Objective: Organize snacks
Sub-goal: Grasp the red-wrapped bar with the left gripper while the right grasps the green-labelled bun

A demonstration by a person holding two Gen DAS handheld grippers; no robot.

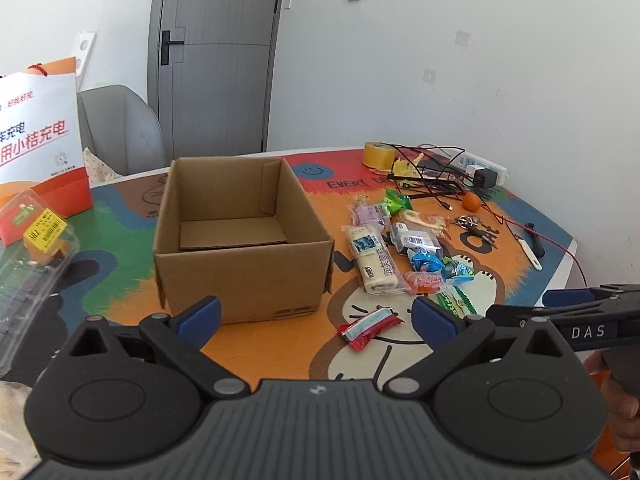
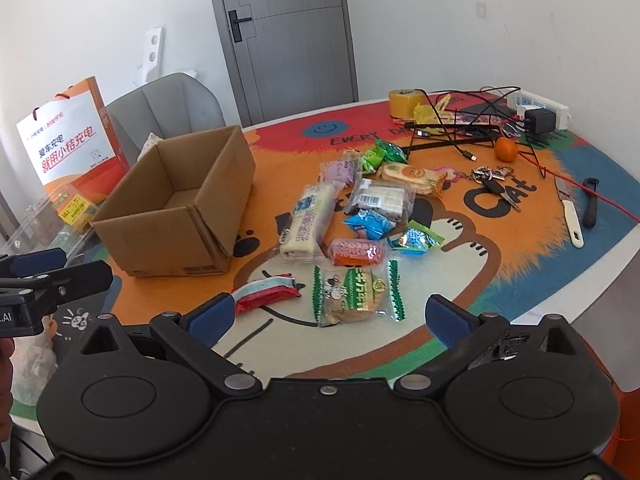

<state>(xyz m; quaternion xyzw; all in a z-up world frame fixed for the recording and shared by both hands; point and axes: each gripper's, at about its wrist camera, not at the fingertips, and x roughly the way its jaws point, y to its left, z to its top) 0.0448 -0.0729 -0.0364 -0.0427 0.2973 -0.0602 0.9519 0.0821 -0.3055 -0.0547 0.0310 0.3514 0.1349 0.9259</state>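
An empty open cardboard box (image 1: pixel 240 236) stands on the colourful table mat; it also shows in the right wrist view (image 2: pixel 176 204). Several wrapped snacks lie to its right: a long white bar (image 2: pixel 306 220), a red and white packet (image 2: pixel 266 294), a green-edged packet (image 2: pixel 356 292), blue packets (image 2: pixel 368 224). My left gripper (image 1: pixel 316 316) is open and empty, in front of the box near the red packet (image 1: pixel 370 326). My right gripper (image 2: pixel 330 318) is open and empty, just short of the green-edged packet.
A tape roll (image 2: pixel 406 103), tangled cables and a power strip (image 2: pixel 540 108), an orange (image 2: pixel 506 149), keys (image 2: pixel 494 180) and a knife (image 2: pixel 570 212) lie at the back right. An orange paper bag (image 2: pixel 68 140) and a clear plastic container (image 1: pixel 28 260) stand left of the box.
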